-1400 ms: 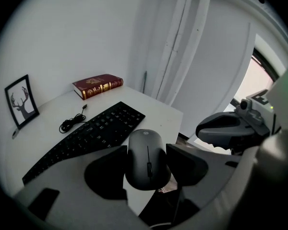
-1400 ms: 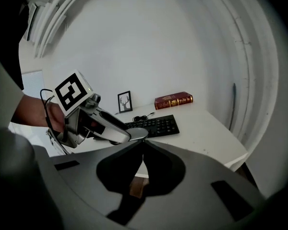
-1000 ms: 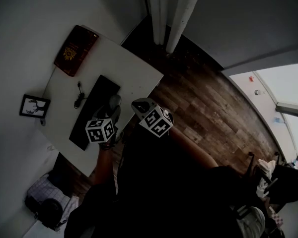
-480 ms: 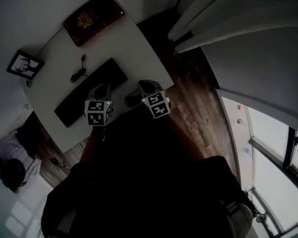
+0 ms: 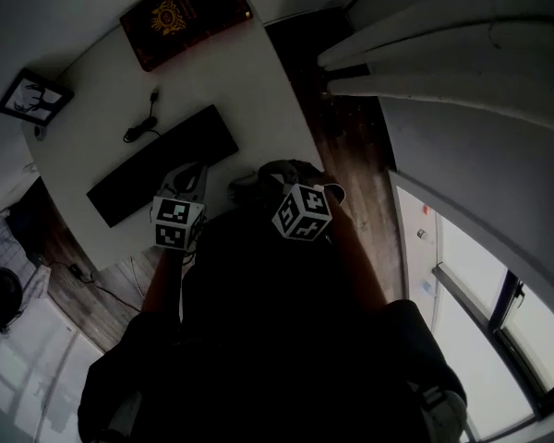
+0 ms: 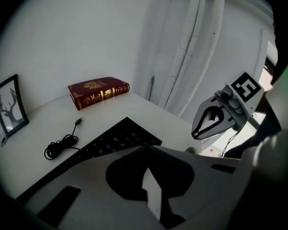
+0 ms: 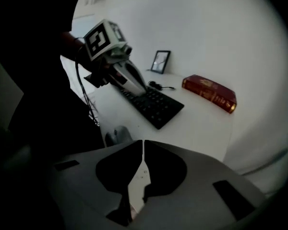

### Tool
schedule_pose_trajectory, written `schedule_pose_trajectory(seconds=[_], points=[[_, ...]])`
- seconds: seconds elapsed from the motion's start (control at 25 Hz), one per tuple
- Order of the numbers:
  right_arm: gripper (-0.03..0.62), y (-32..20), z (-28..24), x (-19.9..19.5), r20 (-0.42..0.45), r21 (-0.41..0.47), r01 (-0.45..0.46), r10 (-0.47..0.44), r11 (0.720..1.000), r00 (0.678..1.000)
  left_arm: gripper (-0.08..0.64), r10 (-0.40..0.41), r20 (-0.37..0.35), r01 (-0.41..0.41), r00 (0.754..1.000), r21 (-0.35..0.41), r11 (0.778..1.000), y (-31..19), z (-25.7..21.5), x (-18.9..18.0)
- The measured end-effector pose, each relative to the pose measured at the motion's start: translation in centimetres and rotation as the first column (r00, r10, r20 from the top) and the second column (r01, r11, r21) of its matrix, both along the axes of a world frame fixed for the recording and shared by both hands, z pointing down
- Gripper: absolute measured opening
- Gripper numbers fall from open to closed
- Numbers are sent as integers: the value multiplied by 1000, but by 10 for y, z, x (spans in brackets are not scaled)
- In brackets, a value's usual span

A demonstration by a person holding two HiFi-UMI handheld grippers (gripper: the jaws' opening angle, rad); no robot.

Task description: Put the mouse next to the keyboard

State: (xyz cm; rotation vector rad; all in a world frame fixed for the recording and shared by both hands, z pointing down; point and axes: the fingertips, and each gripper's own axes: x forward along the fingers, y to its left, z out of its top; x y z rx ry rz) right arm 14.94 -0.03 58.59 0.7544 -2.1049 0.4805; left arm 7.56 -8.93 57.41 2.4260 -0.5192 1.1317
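Note:
A small grey mouse (image 7: 116, 135) lies on the white table (image 5: 258, 90) near its front edge, off the right end of the black keyboard (image 5: 162, 164); in the head view the mouse (image 5: 241, 184) shows between the two grippers. My left gripper (image 6: 146, 147) is shut and empty, held above the keyboard's (image 6: 110, 143) near side. My right gripper (image 7: 142, 142) is also shut and empty, hovering just behind and right of the mouse. Each gripper shows in the other's view: the right gripper (image 6: 216, 119) and the left gripper (image 7: 127, 78).
A red book (image 5: 186, 17) lies at the table's far end. A coiled black cable (image 5: 140, 123) lies beyond the keyboard, and a small framed picture (image 5: 26, 98) stands at the far left. Wood floor (image 5: 351, 183) lies past the table's right edge.
The head view has swung round. The left gripper's jaws have closed with nothing in them. Both grippers stay over the table's near edge by the keyboard and mouse.

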Motion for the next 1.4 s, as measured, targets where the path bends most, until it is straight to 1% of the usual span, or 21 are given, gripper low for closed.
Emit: schedule_pose_trajectory(seconds=[0.04,0.08,0.12,0.16,0.24,0.32,0.48,0.6,0.64,0.8,0.92,1.0,1.12,1.4], points=[[26,7,4,-6,-14,-26,63,-64,998,998,-2,-21,-1,21,1000,-6,1000,3,1,0],[141,12,9,-12,-14,-58,114,-115,992,993,-2,-44,-4,44,999,-8,999,4,3,0],[279,17,15,-16,-15,-87,163,-165,983,986,-2,-69,-5,69,998,-5,998,4,5,0],[301,21,21,-20,-24,-108,218,-222,970,975,-2,-95,-4,95,995,0,995,5,7,-1],[315,32,31,-30,-46,-129,326,-334,937,942,-1,-158,2,158,987,6,987,10,9,-7],[321,36,34,-41,-71,-116,399,-408,910,910,-2,-218,7,218,976,5,976,18,9,-15],[321,30,42,-54,-158,-85,492,-499,867,852,0,-313,8,313,950,20,950,32,8,-30],[319,31,46,-57,-206,-107,533,-543,839,814,0,-381,8,381,924,21,924,44,8,-43],[319,32,49,-58,-207,-123,540,-554,833,807,-1,-399,9,399,917,23,917,47,8,-47],[309,39,66,-57,-174,-170,556,-580,813,796,0,-453,0,453,891,30,891,52,5,-58],[301,38,66,-58,-164,-186,558,-585,809,794,0,-478,-5,477,879,29,878,55,4,-60],[299,37,61,-57,-147,-189,550,-577,814,804,0,-486,-13,486,874,30,873,54,2,-58],[299,30,51,-56,-116,-171,521,-542,836,832,-1,-482,-20,483,876,37,875,50,1,-54],[299,6,35,-38,-94,-135,415,-428,900,899,0,-453,-34,454,891,52,889,36,-4,-42]])
